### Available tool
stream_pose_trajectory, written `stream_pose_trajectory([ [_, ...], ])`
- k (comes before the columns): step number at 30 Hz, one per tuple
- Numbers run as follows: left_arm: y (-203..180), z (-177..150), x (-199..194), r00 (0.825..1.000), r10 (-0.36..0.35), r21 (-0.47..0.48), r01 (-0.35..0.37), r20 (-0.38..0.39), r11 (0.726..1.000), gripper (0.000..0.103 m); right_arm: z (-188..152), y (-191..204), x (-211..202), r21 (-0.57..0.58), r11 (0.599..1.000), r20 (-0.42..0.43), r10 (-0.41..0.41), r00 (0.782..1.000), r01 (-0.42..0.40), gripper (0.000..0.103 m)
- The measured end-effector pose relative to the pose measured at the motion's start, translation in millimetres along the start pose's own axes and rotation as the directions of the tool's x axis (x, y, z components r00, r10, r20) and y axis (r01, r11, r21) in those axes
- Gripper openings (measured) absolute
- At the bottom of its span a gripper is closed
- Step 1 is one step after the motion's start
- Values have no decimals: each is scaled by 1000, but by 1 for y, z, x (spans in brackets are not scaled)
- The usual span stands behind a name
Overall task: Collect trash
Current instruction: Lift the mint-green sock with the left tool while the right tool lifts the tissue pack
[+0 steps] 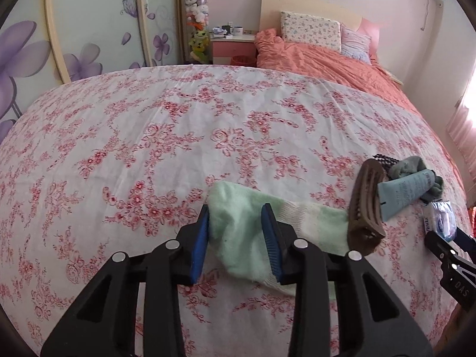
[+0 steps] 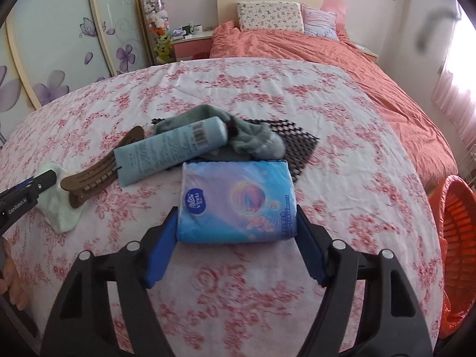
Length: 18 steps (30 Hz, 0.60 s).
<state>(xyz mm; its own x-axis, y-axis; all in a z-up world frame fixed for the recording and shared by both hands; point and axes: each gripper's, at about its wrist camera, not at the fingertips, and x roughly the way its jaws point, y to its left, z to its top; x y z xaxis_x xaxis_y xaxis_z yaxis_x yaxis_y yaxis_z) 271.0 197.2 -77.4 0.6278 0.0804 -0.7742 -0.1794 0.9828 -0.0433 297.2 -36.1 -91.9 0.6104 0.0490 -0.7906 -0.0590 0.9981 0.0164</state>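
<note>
A pale green sock (image 1: pixel 238 238) lies on the flowered bedspread (image 1: pixel 178 136). My left gripper (image 1: pixel 236 218) is open with its blue pads on either side of the sock; it also shows at the left edge of the right wrist view (image 2: pixel 44 180). A blue tissue pack (image 2: pixel 238 202) lies between the open pads of my right gripper (image 2: pixel 236 223), which touch or nearly touch its sides. Beyond it lie a light blue tube (image 2: pixel 169 150), a brown hair clip (image 2: pixel 95 175), a grey-green sock (image 2: pixel 253 139) and a black mesh mat (image 2: pixel 297 145).
An orange basket (image 2: pixel 458 238) stands beside the bed at the right. An orange quilt (image 2: pixel 327 56) and pillows (image 2: pixel 270 16) lie at the headboard. A pink nightstand (image 1: pixel 233 48) and a wardrobe with purple flowers (image 1: pixel 59 44) are at the back left.
</note>
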Motion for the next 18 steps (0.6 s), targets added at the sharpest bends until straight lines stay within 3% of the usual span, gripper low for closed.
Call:
stream_pose_trajectory([
  [3,-3,-1,-2,999,-38,-12,38,-1,999,40,-5,-12,-2,17,1000,-7,-13,1000,13,72],
  [11,-19,-6,-2,997,-75,25,74,7,997,40,-8,-21,-3,26,999,-4,-19,1000,19,73],
  [18,-26,-6,-1,1000,-23,56,23,2,998,38,-8,-21,-3,25,999,-4,-20,1000,20,73],
])
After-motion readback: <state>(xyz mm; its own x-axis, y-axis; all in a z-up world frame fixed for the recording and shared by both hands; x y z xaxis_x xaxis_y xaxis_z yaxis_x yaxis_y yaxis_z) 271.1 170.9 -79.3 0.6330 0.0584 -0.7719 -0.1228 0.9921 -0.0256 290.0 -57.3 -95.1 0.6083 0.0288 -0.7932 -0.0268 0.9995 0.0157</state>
